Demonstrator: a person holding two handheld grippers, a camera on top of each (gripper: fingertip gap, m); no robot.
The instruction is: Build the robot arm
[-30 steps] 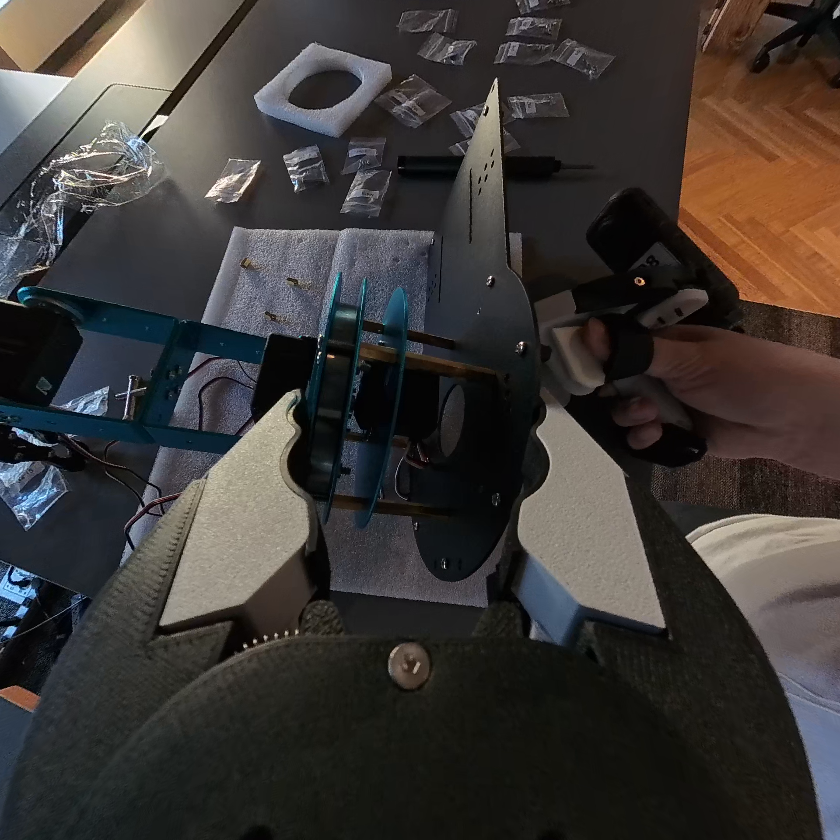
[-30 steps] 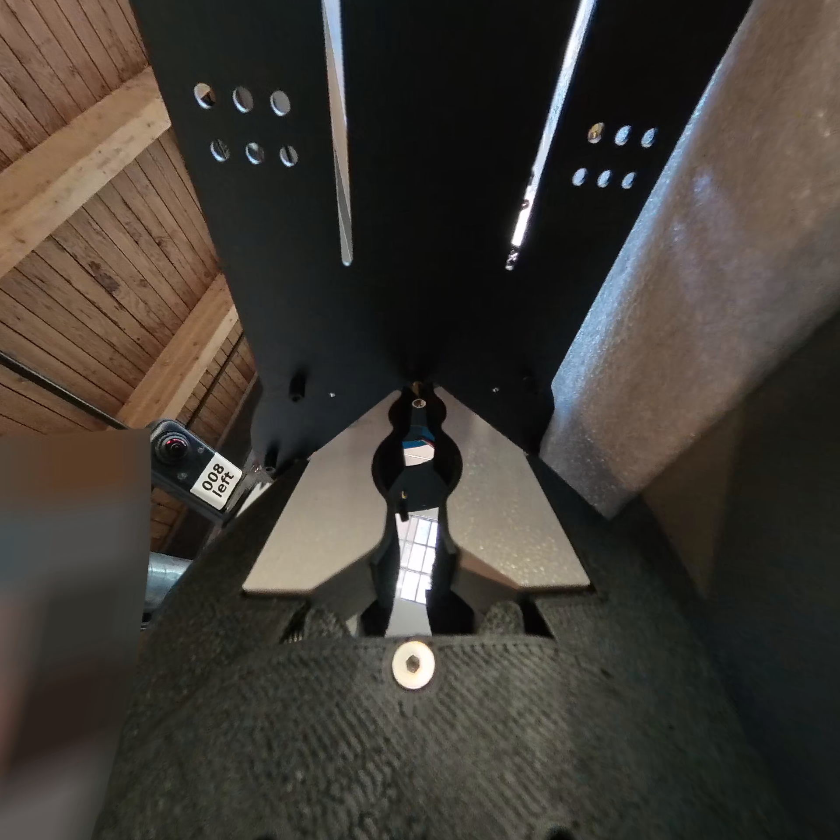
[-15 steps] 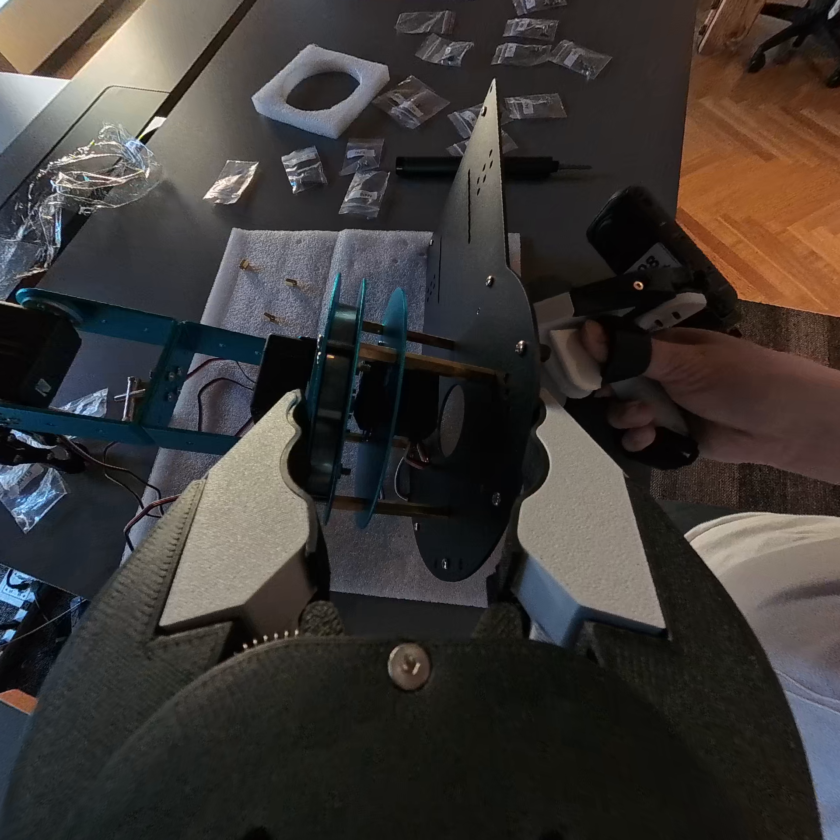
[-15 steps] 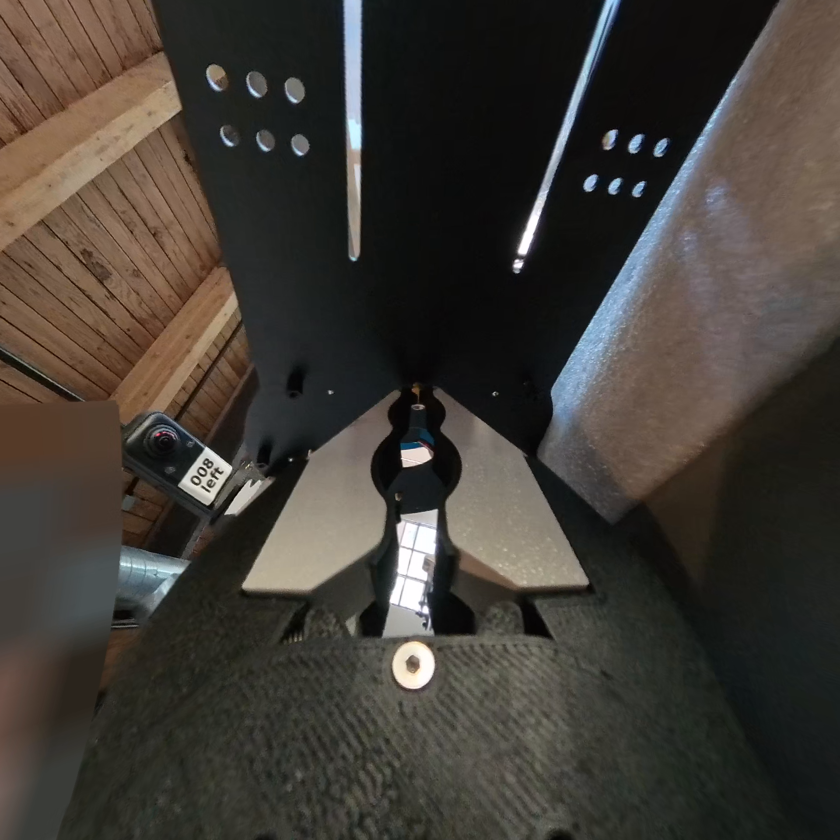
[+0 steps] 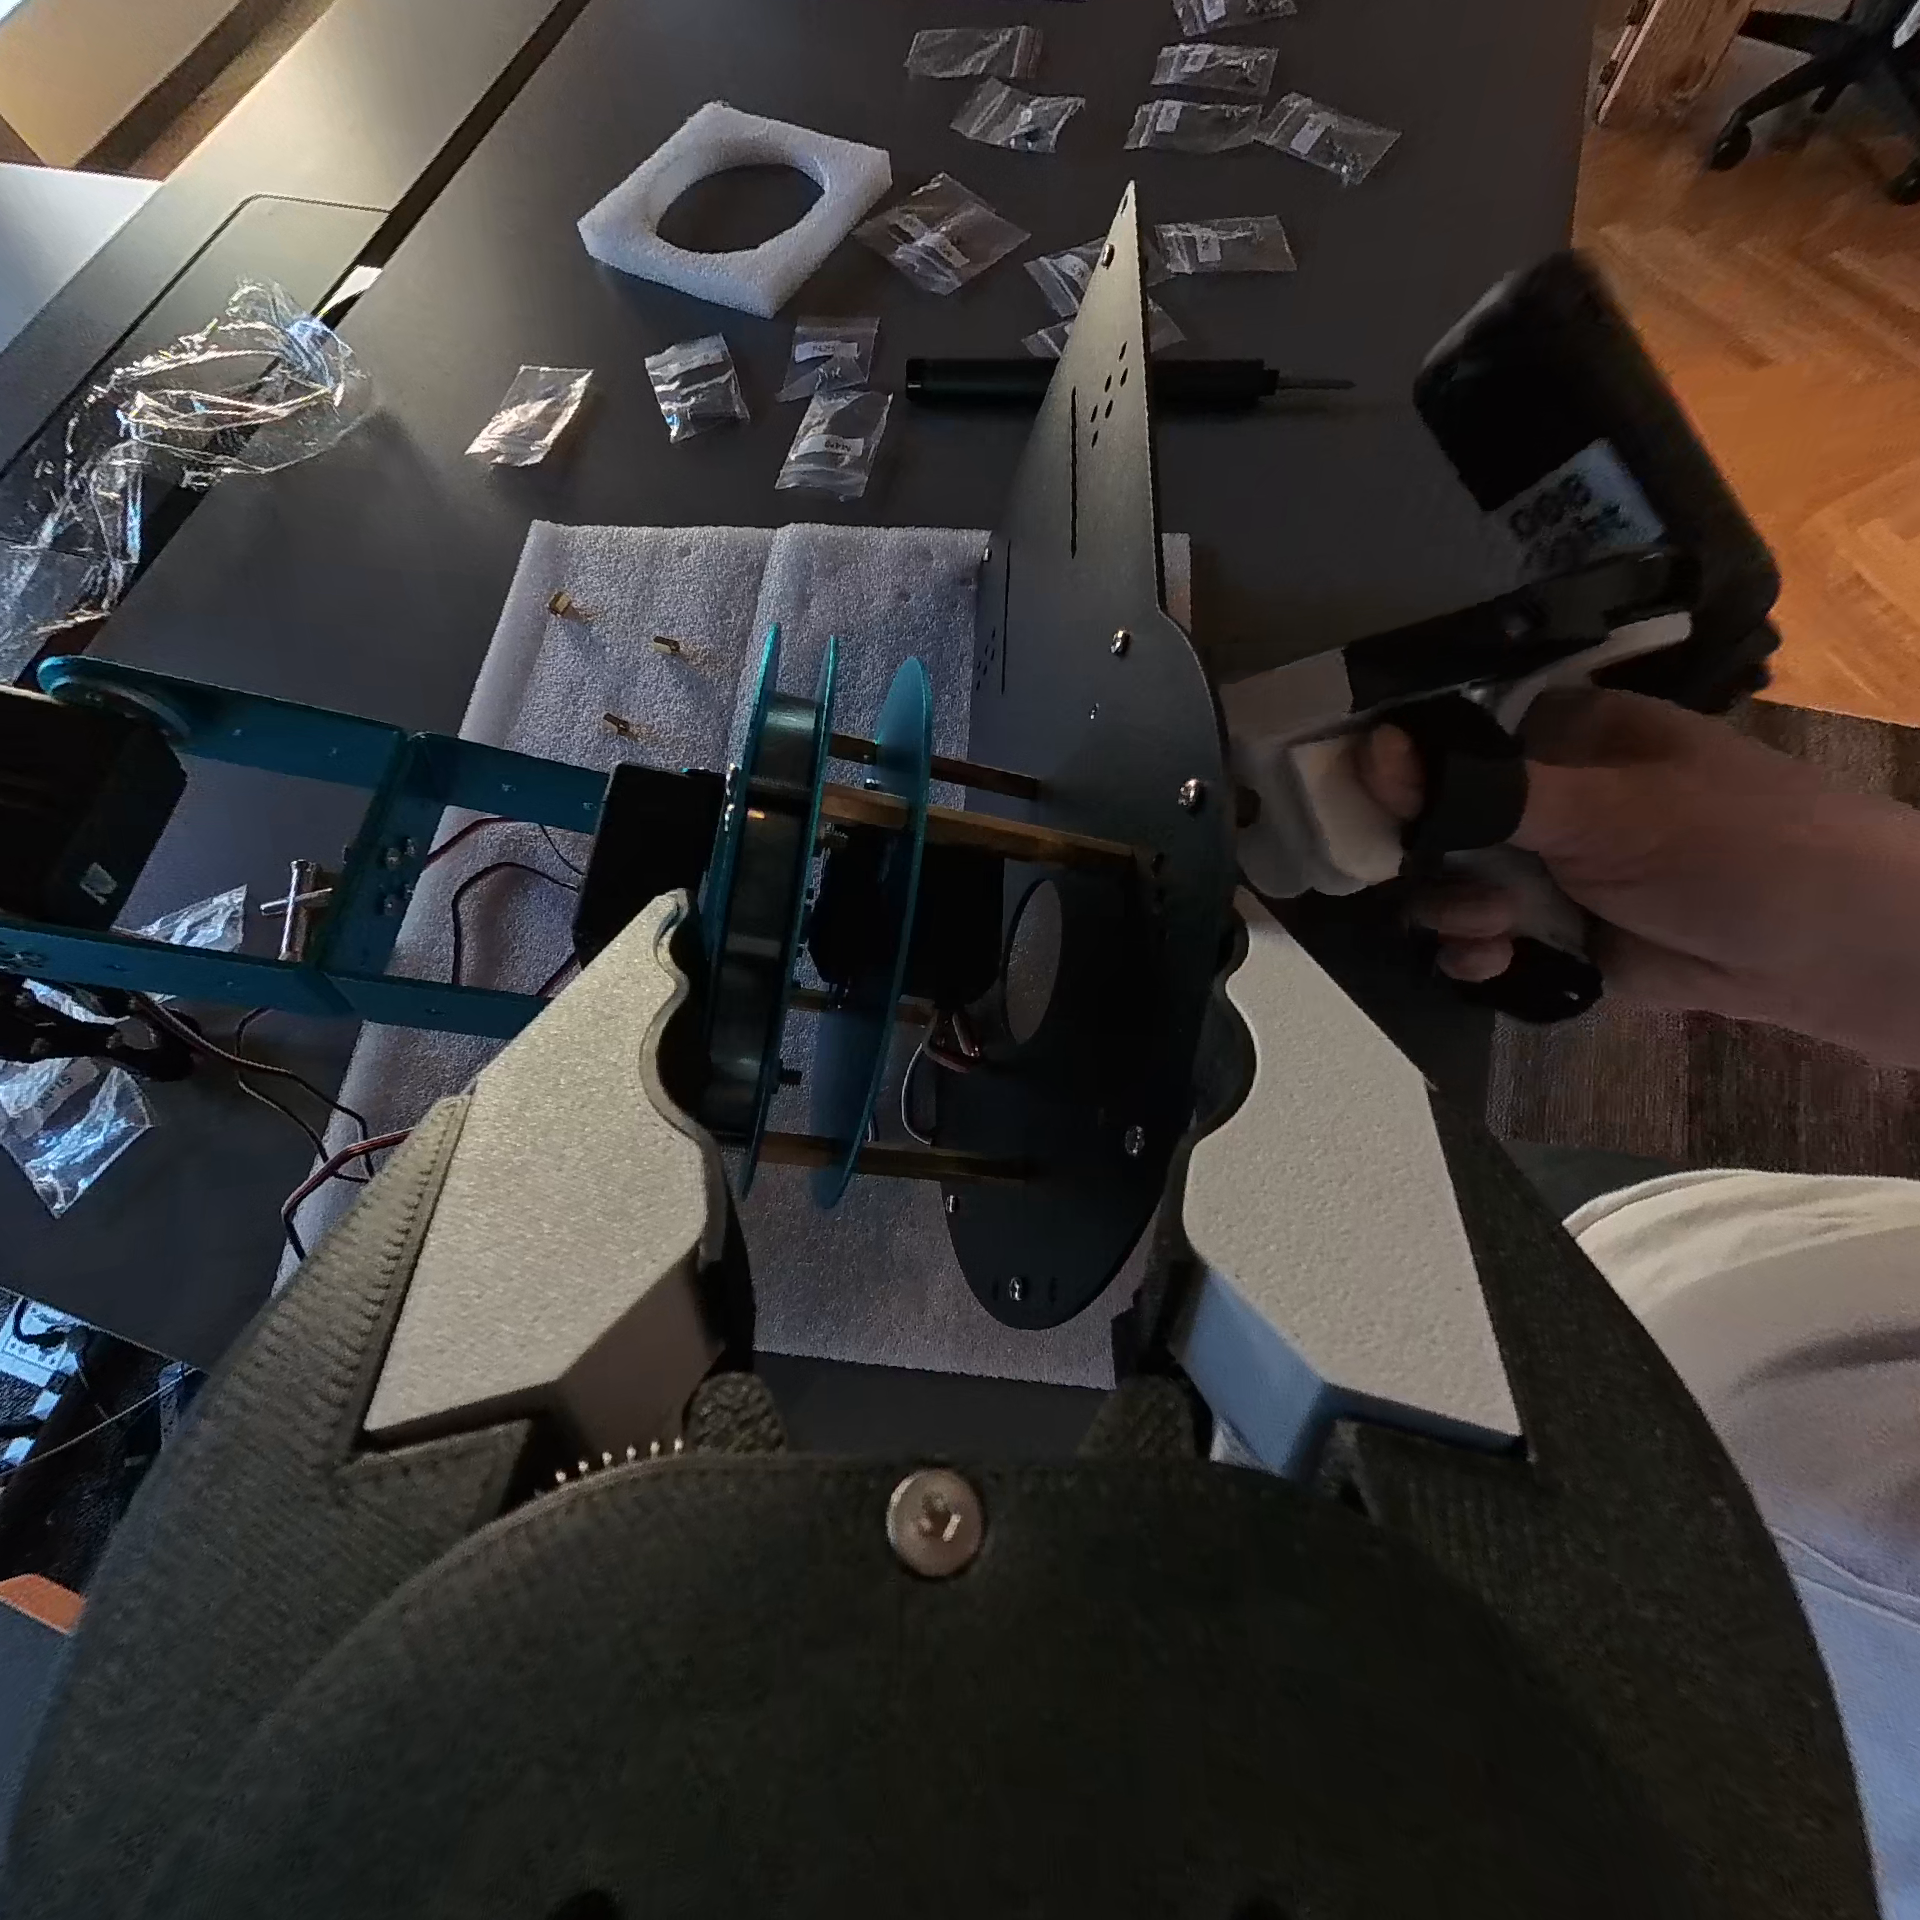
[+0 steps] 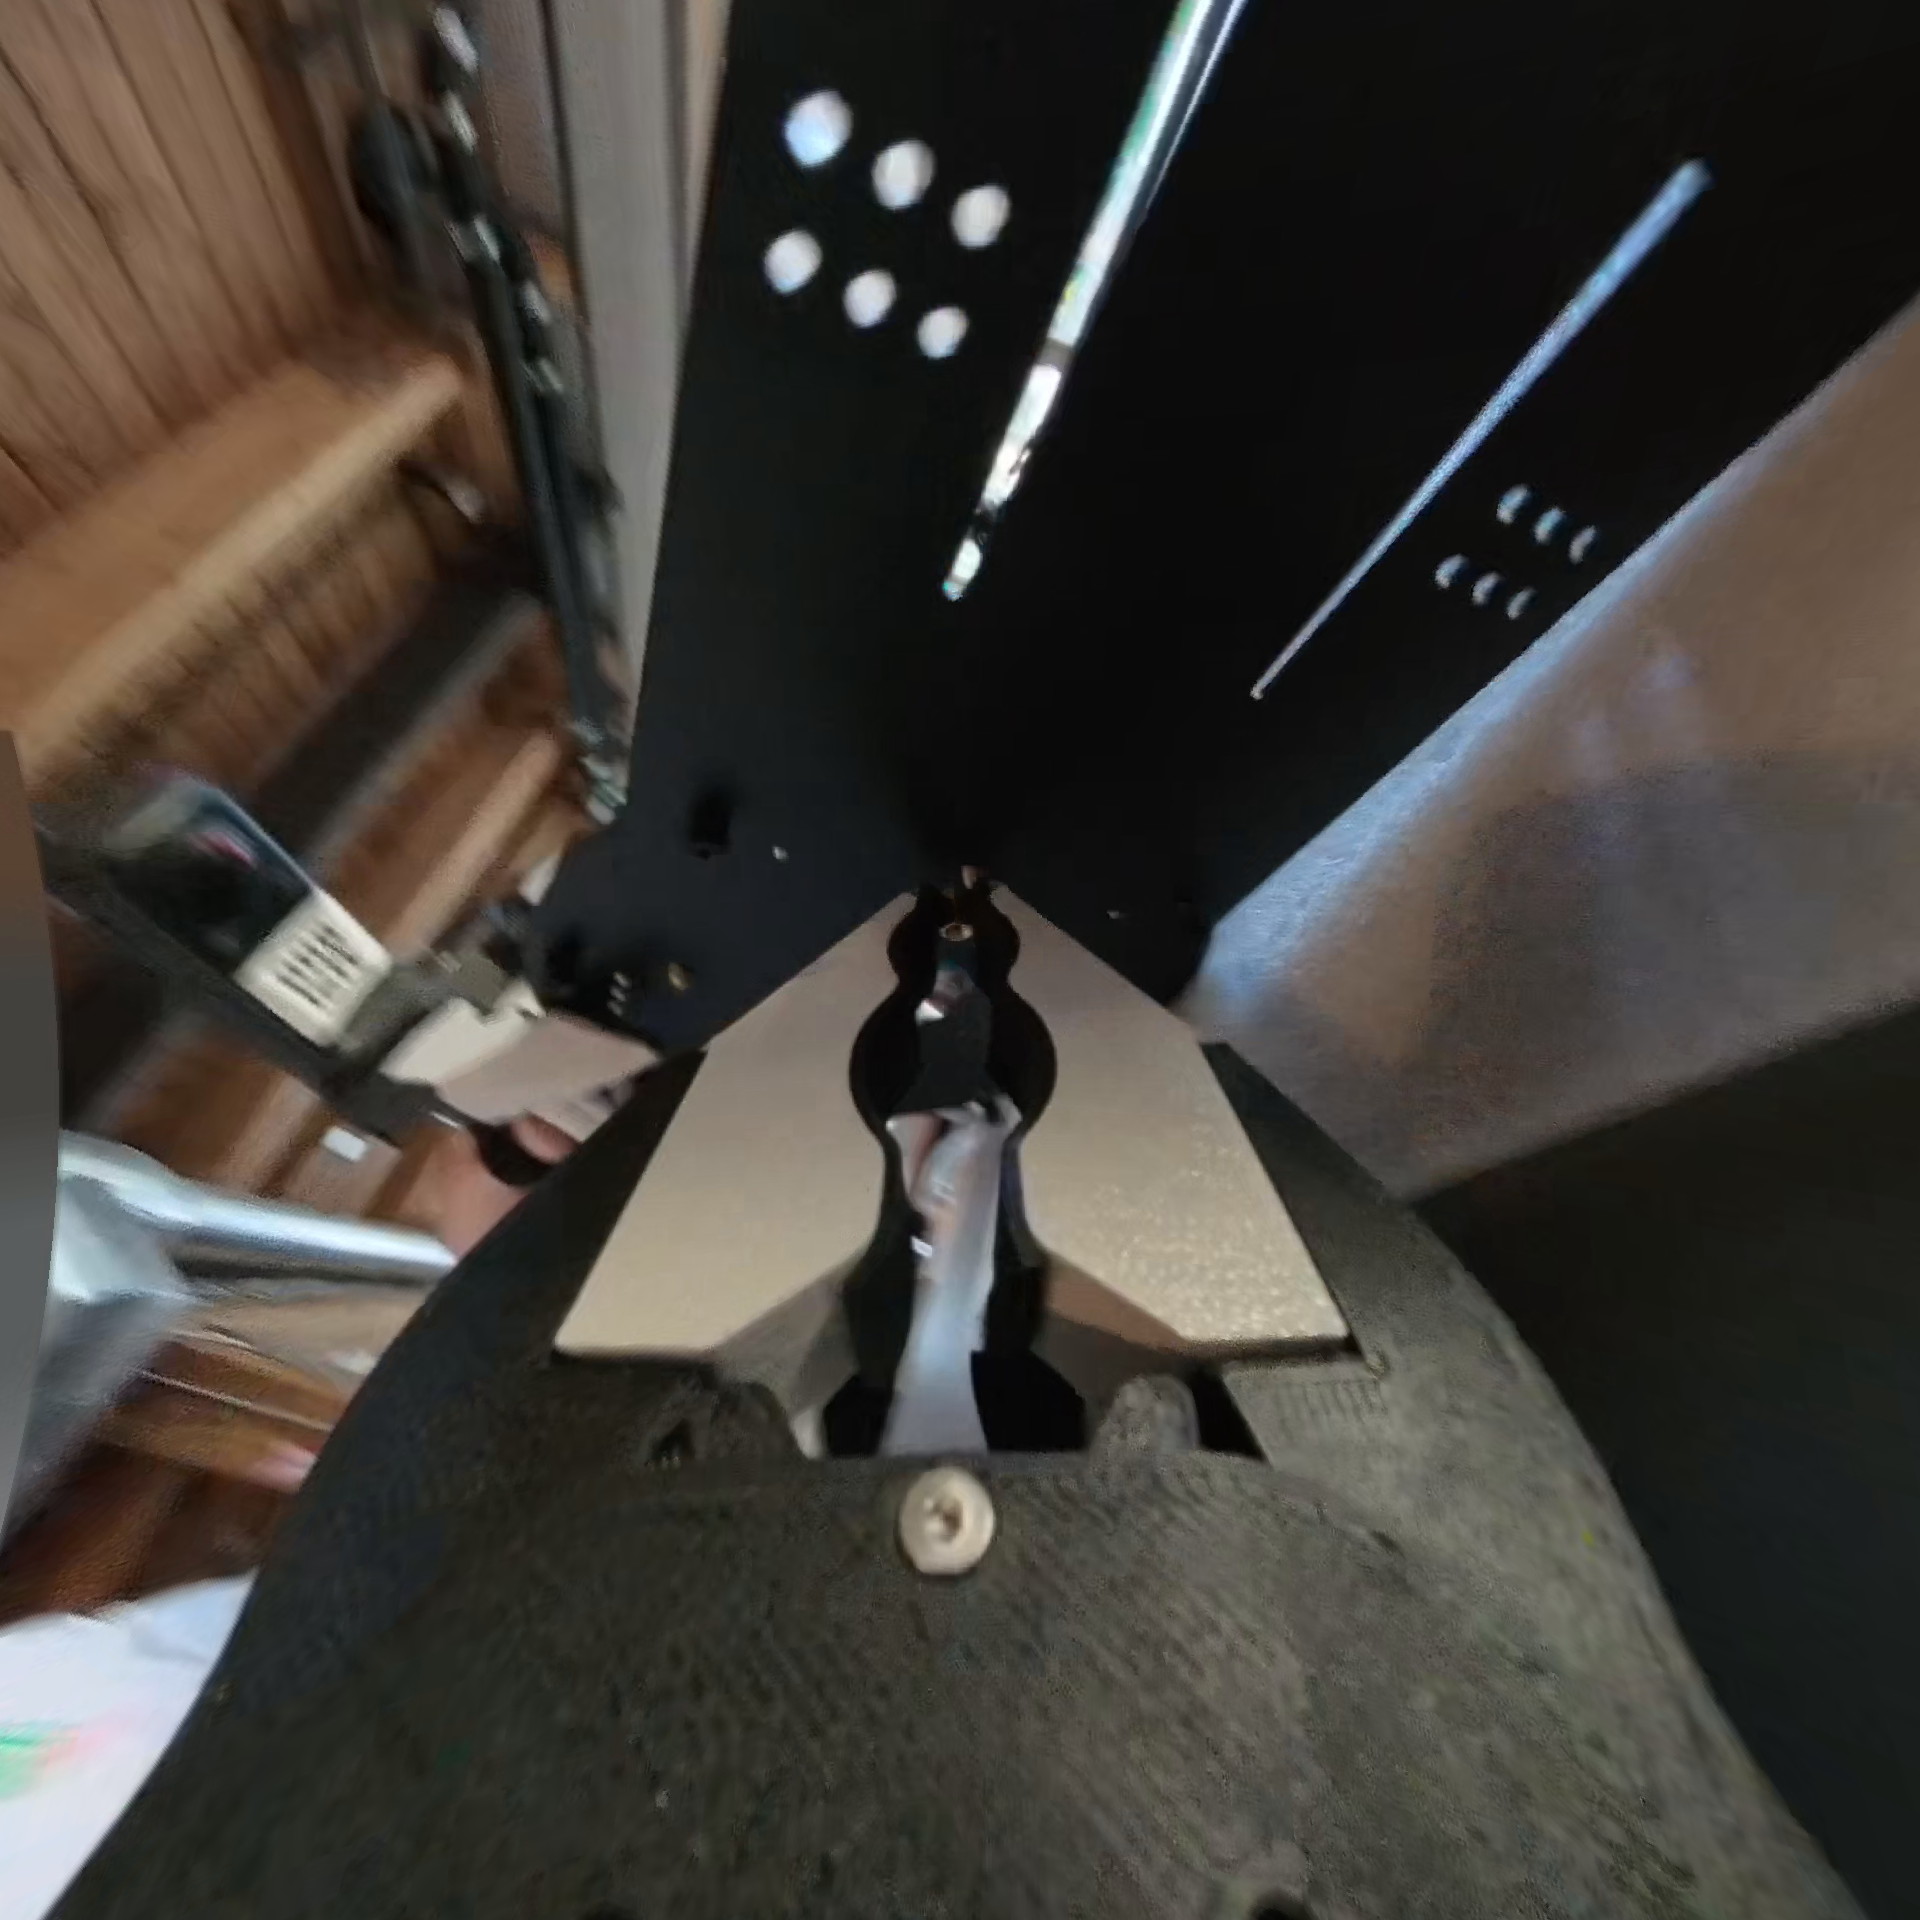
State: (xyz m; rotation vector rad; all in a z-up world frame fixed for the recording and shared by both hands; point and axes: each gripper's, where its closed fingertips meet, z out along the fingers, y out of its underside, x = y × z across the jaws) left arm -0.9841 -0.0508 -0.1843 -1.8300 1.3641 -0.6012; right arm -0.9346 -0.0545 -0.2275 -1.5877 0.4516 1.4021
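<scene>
Above the white foam mat (image 5: 665, 582), the left gripper (image 5: 951, 961) clamps the teal-and-black robot base assembly (image 5: 935, 883) sideways, exposing its black plate (image 6: 1195, 436) to the right gripper (image 6: 951, 925), closed on a small brass fastener (image 6: 951, 928).

Dark grey metal base plate (image 5: 1101, 790), teal round discs (image 5: 769, 894), brass standoff rods (image 5: 1029, 831). White foam sheet (image 5: 665, 582) on matte charcoal table (image 5: 1351, 488). Herringbone orange-brown wood floor (image 5: 1766, 260).
</scene>
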